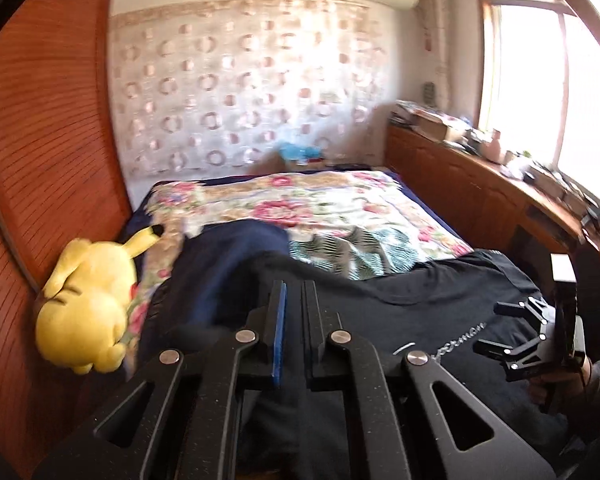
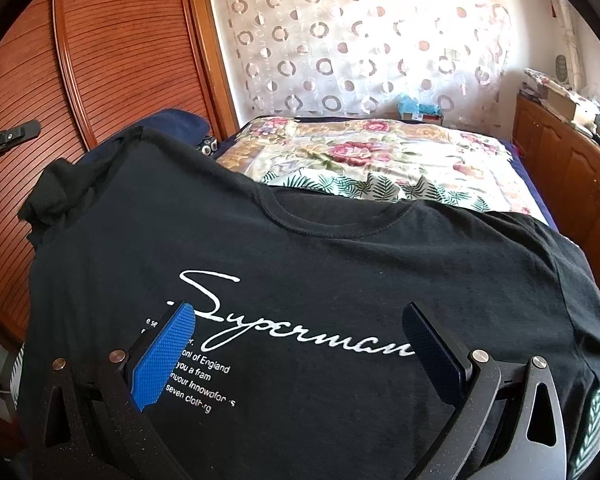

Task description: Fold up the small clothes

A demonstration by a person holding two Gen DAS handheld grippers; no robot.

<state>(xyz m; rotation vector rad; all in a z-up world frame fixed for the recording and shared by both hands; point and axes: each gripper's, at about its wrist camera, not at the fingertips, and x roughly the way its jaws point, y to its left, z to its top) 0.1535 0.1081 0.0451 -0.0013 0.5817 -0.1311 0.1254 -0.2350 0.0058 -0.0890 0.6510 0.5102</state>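
Observation:
A black T-shirt (image 2: 340, 248) with white "Superman" script lies spread face up on the near end of the bed, collar toward the far wall; it also shows in the left wrist view (image 1: 440, 320). My left gripper (image 1: 294, 292) is shut, its jaws nearly together with a thin gap, over the shirt's left side where a dark blue cloth (image 1: 228, 256) lies; whether it pinches fabric is unclear. My right gripper (image 2: 300, 320) is open wide and empty, just above the shirt's chest print. It also shows at the right of the left wrist view (image 1: 500, 332).
A yellow plush toy (image 1: 88, 308) lies at the bed's left edge against the wooden wardrobe (image 1: 48, 160). A floral bedspread (image 2: 380, 152) covers the far bed. A cluttered wooden cabinet (image 1: 480, 184) runs along the right under the window. A leaf-print cloth (image 1: 352, 252) lies beyond the collar.

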